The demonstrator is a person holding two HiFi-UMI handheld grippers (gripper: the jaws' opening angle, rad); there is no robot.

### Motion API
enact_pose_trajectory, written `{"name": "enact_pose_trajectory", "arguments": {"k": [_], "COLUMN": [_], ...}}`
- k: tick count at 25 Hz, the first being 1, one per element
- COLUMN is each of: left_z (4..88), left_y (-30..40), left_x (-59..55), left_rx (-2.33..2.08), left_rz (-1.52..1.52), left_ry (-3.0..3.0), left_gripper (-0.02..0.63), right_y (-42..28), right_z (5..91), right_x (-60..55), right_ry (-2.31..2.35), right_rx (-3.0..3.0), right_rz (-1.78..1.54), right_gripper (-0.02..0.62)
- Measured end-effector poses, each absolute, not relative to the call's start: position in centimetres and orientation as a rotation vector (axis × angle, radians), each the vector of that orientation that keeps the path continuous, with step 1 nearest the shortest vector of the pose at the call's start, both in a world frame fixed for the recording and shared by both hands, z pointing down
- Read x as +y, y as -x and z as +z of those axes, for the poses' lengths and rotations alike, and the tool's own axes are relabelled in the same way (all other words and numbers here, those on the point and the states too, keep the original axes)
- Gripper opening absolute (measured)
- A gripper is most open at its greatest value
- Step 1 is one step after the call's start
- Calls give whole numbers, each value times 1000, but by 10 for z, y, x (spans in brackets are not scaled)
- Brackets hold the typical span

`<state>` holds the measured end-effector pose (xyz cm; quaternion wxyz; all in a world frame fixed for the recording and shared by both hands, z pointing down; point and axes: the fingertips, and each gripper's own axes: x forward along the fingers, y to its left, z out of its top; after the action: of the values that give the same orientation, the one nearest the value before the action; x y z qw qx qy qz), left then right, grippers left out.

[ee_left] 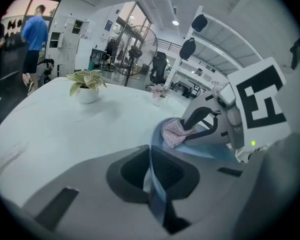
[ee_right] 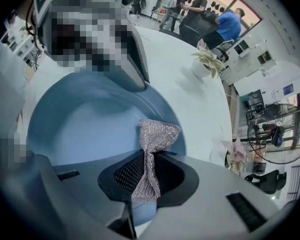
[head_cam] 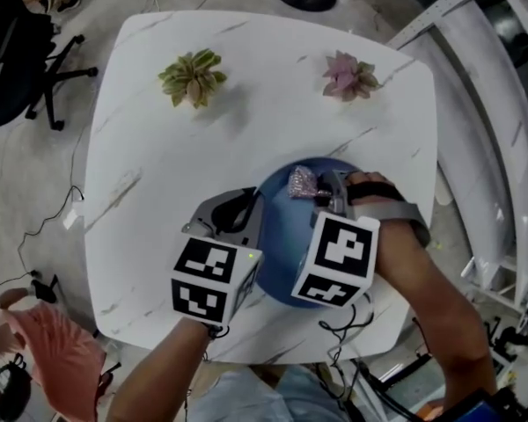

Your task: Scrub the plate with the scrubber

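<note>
A blue plate lies on the white marble table, near its front edge. My left gripper is shut on the plate's left rim; in the left gripper view the thin blue rim runs between the closed jaws. My right gripper is shut on a pinkish mesh scrubber over the plate's far side. In the right gripper view the scrubber is pinched at its middle, and its free end rests on the plate's inner wall. The left gripper view shows the scrubber at the plate's far edge.
A green potted plant stands at the table's back left and a pink one at the back right. A black office chair is on the floor to the left. White metal framing runs along the right.
</note>
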<state>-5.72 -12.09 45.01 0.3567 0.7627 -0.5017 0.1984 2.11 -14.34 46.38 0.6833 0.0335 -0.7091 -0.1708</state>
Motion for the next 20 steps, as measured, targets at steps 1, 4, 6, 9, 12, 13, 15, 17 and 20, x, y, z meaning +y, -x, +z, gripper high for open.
{"name": "enact_pose_trajectory", "arguments": {"k": [1,4,6,9,12,13,15,17,20], "left_z": [450,449,448,448,449,449,449,448,446], "left_y": [58,58,58,58,59,59,59,58,58], "left_x": [-122,-124,-125,-125,-125,-125,-125,-125,-125], "left_rx": [-1296,-1299,-1301,-1301,-1300,-1300,-1298,-1295,-1291], "left_rz": [513,520,522,513,512,512,512,511,511], "left_ry": [-1970,-1977,-1980,-1979,-1979,-1979,-1980,-1983,-1985], "left_gripper": [15,17,17,17,17,17,17,17,17], "right_y": [-17,-8,-2,6,12,13,14,15,15], "right_z": [464,463,463,462,461,461,461,460,461], "right_x": [-141,-130,-120,-105,-89,-82,-70,-59,-43], "right_ry": [-66,-37,-18,-1,17,25,37,47,66], "right_rx": [-1591,-1602,-1614,-1638,-1665,-1674,-1692,-1707,-1723], "right_rz": [-400,-445,-470,-513,-537,-540,-542,-543,-537], "right_gripper": [77,77,77,77,77,77,77,77,77]}}
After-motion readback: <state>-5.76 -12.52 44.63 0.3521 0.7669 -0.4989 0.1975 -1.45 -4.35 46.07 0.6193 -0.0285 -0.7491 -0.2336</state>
